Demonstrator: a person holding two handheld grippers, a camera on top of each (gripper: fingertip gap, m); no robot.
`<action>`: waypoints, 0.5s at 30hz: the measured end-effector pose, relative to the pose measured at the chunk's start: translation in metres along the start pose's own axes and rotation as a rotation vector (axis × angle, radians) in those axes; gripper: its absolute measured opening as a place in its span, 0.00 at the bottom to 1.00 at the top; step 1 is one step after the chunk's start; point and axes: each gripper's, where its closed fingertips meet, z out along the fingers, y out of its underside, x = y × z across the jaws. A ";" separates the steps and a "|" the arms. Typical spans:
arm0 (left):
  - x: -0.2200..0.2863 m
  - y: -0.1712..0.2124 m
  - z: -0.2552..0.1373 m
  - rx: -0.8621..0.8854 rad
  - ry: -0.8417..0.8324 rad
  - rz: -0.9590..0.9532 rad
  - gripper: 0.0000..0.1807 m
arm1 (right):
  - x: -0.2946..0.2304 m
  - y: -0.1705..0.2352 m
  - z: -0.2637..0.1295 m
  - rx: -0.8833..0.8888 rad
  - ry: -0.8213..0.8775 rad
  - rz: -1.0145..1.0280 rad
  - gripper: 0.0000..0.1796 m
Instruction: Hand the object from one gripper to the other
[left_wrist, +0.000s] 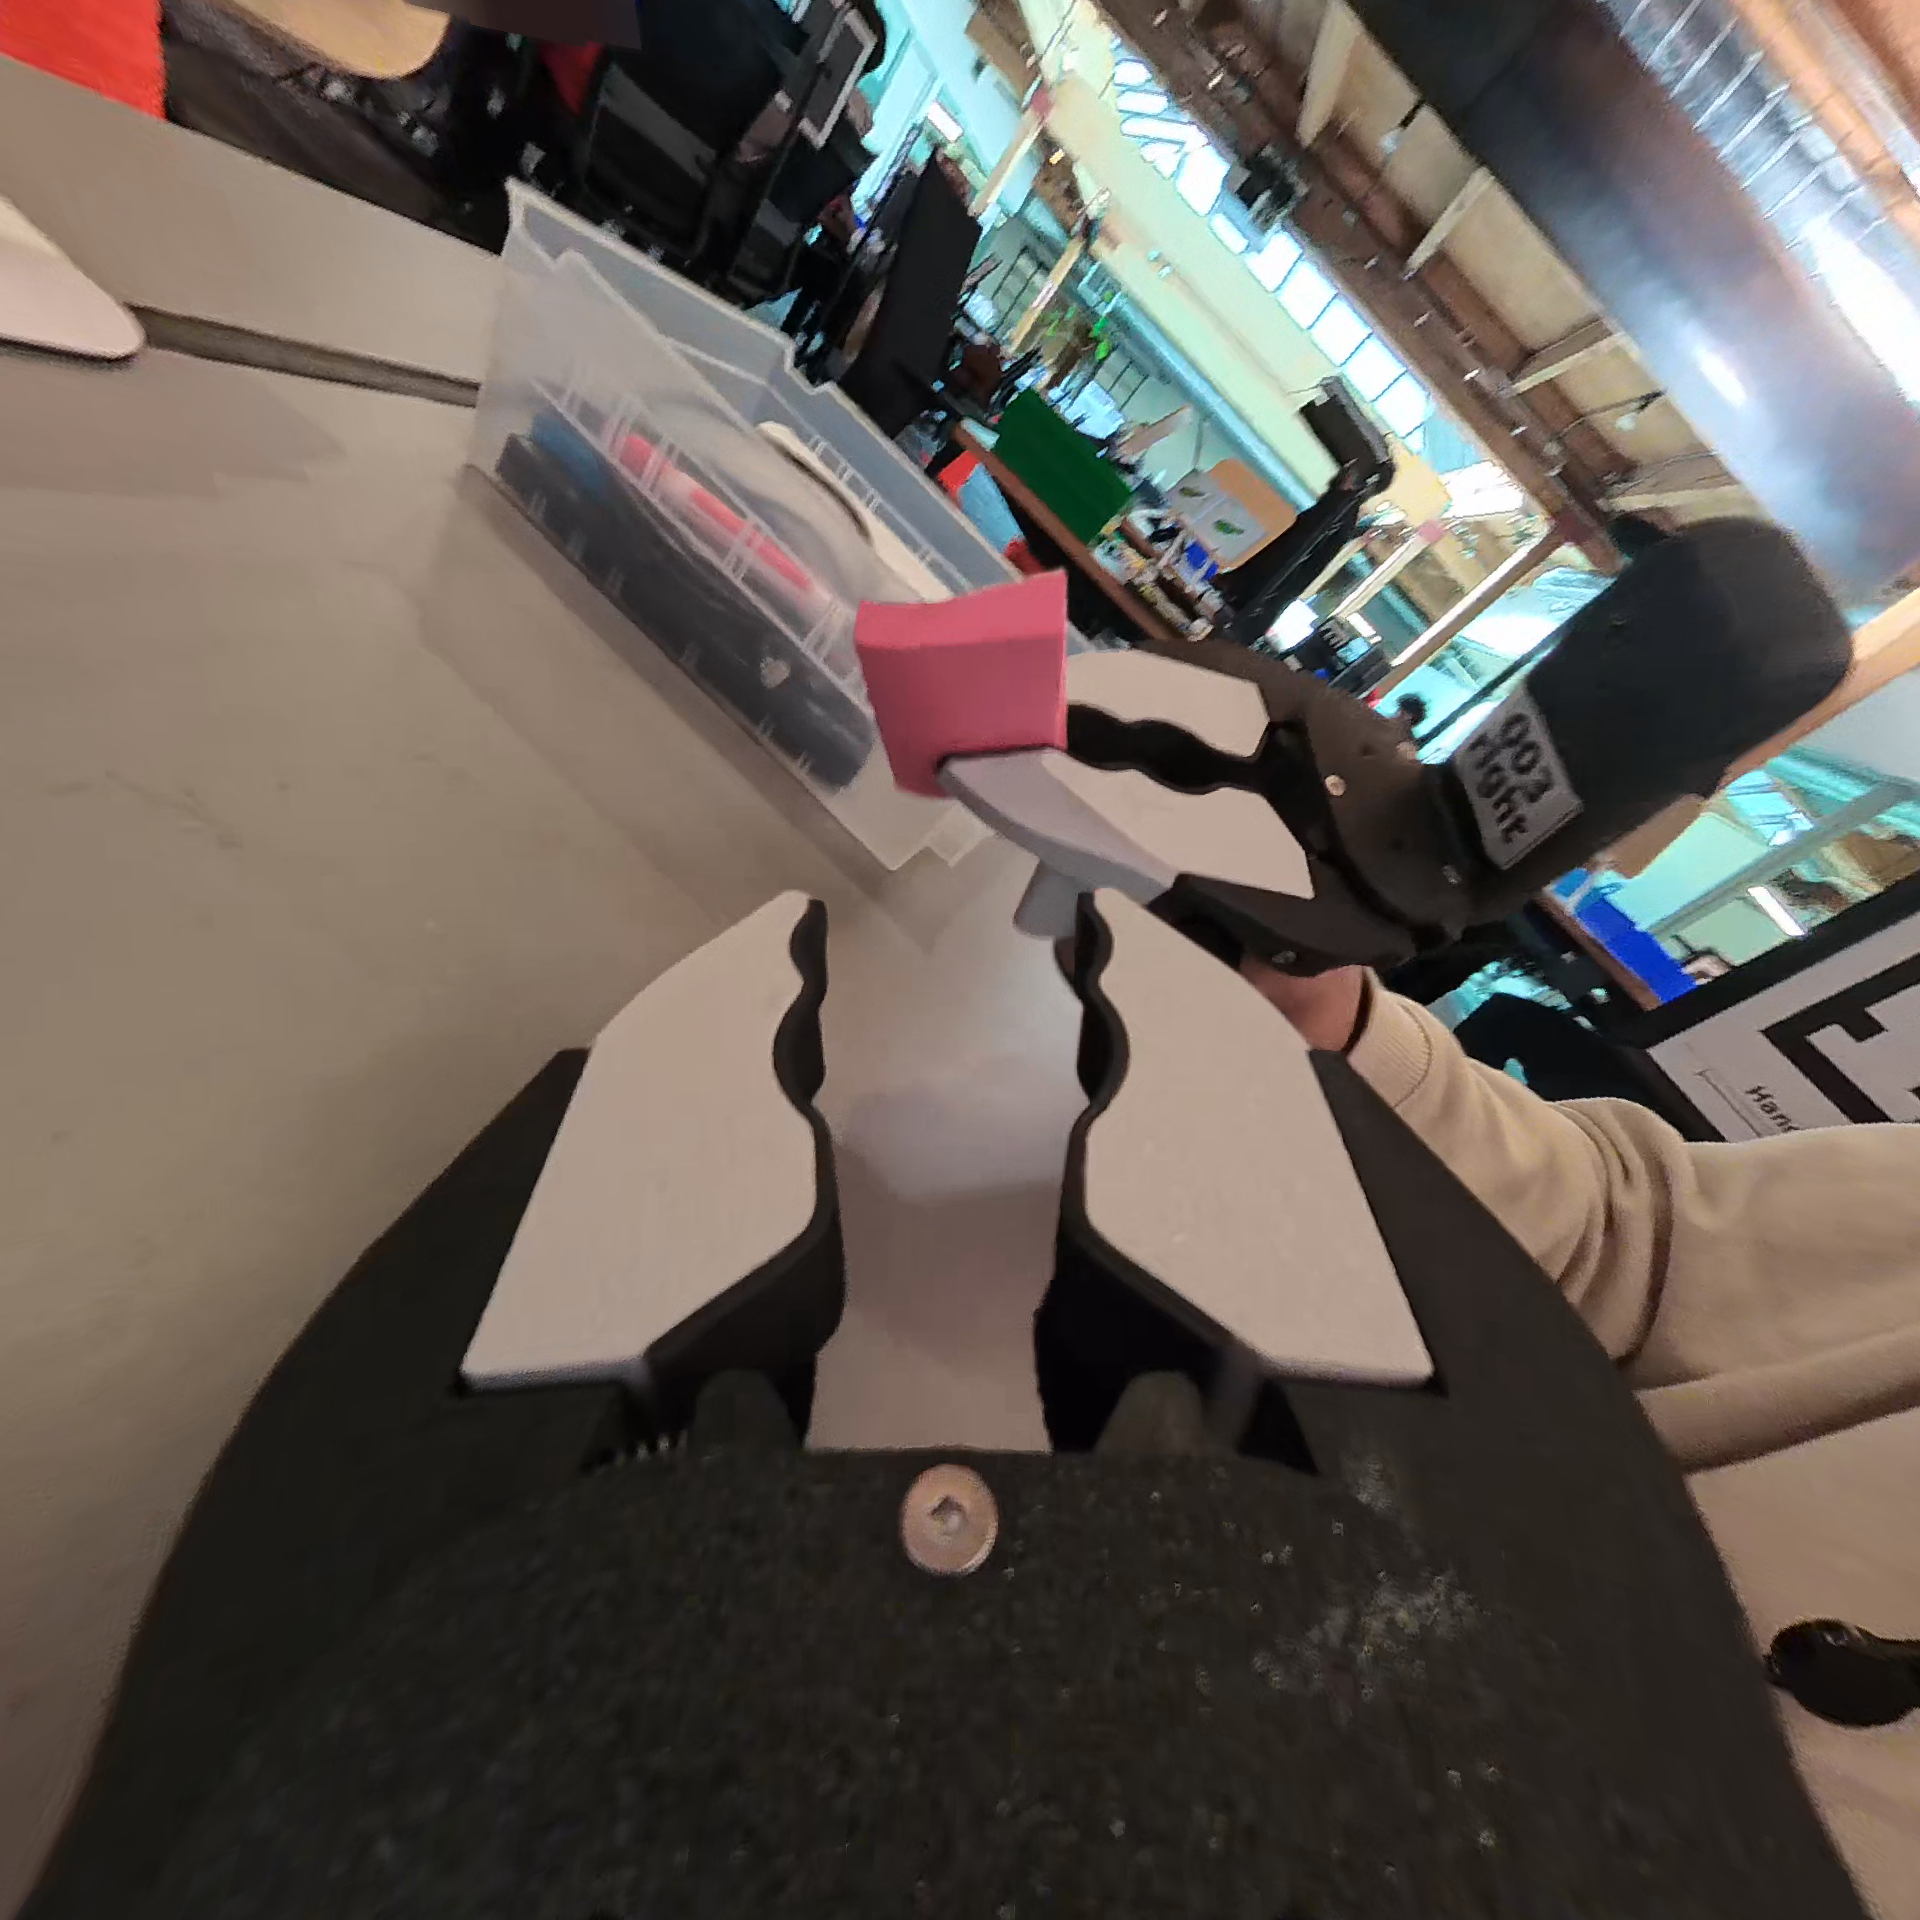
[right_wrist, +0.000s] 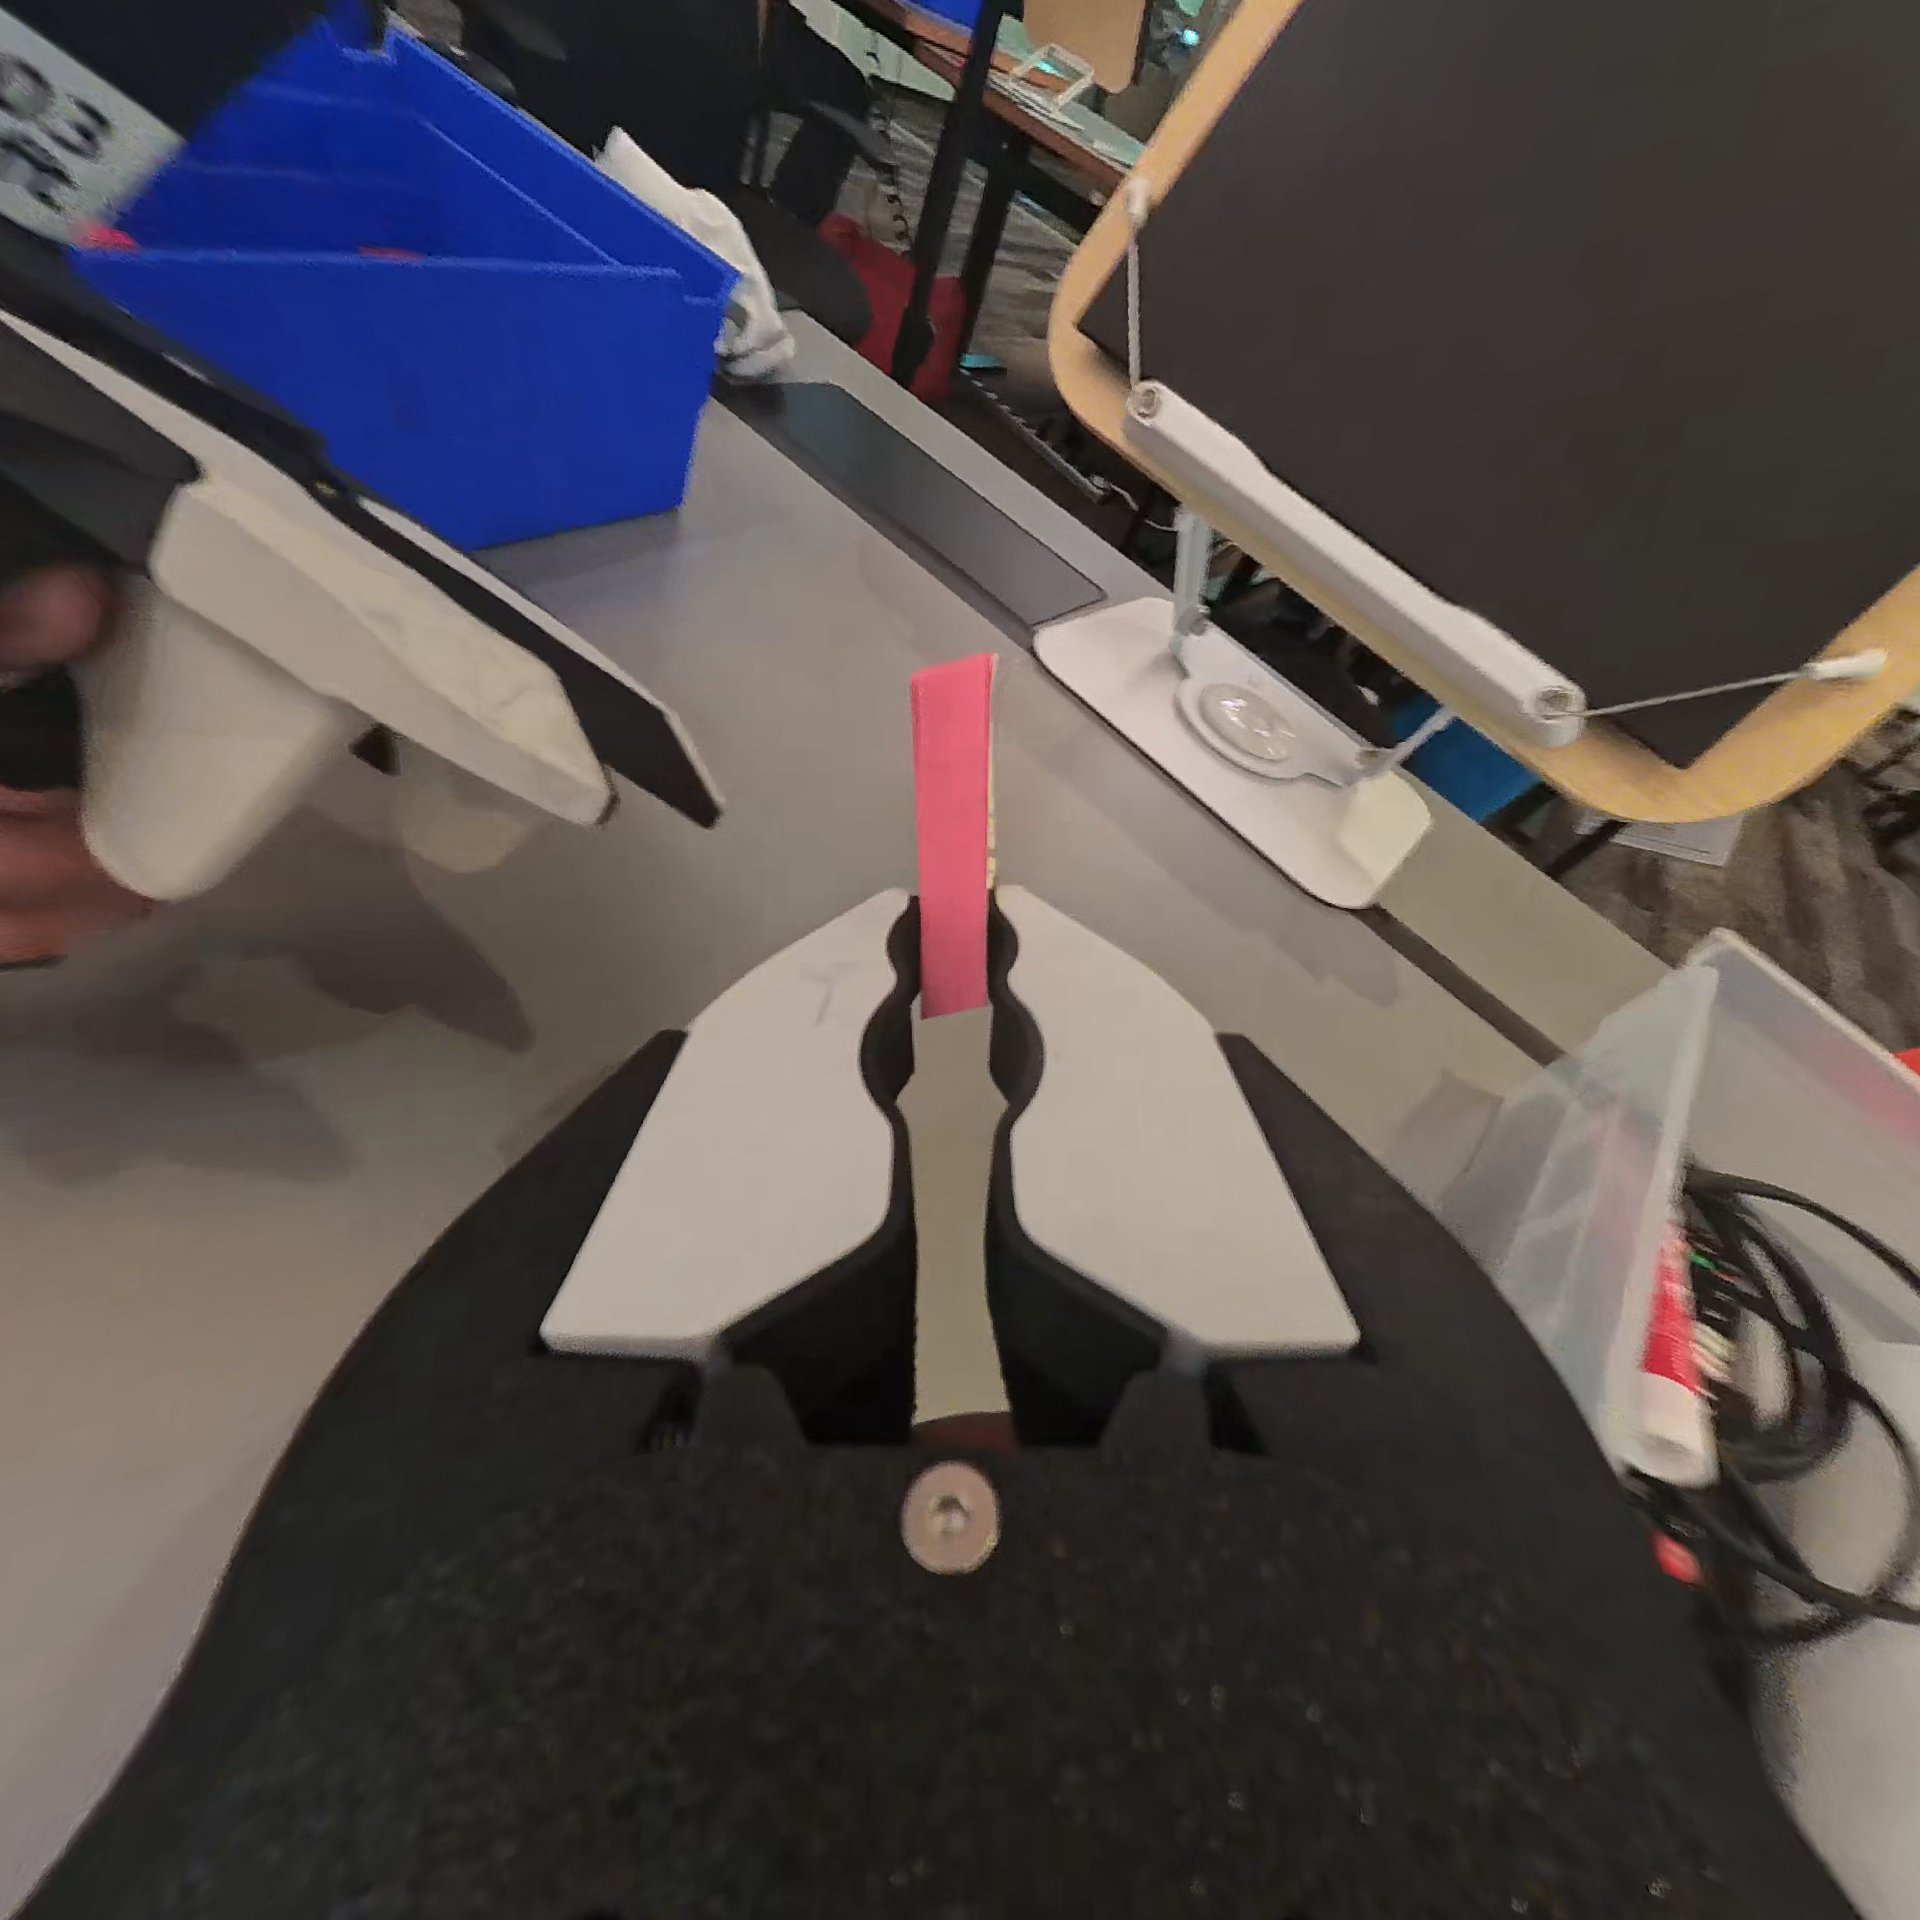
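A: Left wrist view first. Where is the object?

B: The object (left_wrist: 961, 681), a grey handle with a pink head, sits at one o'clock from the left hand-held gripper (left_wrist: 945, 925), clamped in the right hand-held gripper (left_wrist: 1049, 743). Its long axis runs from ten o'clock, pink end, to four o'clock, and a grey stub of the handle reaches down almost to the left one's right fingertip. The left hand-held gripper is spread wide and holds nothing.

A: Anything in the way?

B: A clear bin (left_wrist: 665, 520) lies behind at eleven o'clock on the tabletop (left_wrist: 260, 779), close behind the pink head.

A: And the right wrist view?

B: The right hand-held gripper (right_wrist: 951, 935) is clenched on the object (right_wrist: 951, 831), which points straight to twelve o'clock. The left hand-held gripper (right_wrist: 613, 769) waits at ten o'clock, near. A blue bin (right_wrist: 436, 343) sits beyond it, a stand (right_wrist: 1247, 727) at two o'clock.
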 end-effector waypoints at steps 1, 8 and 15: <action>0.004 -0.003 -0.001 0.022 0.036 -0.001 0.26 | -0.012 -0.004 0.000 0.028 -0.079 0.041 0.05; 0.036 -0.024 -0.019 0.136 0.297 -0.041 0.15 | -0.073 -0.042 -0.022 0.246 -0.799 0.747 0.05; 0.030 -0.021 -0.021 0.093 0.291 -0.073 0.05 | -0.076 -0.040 -0.018 0.231 -0.896 0.927 0.06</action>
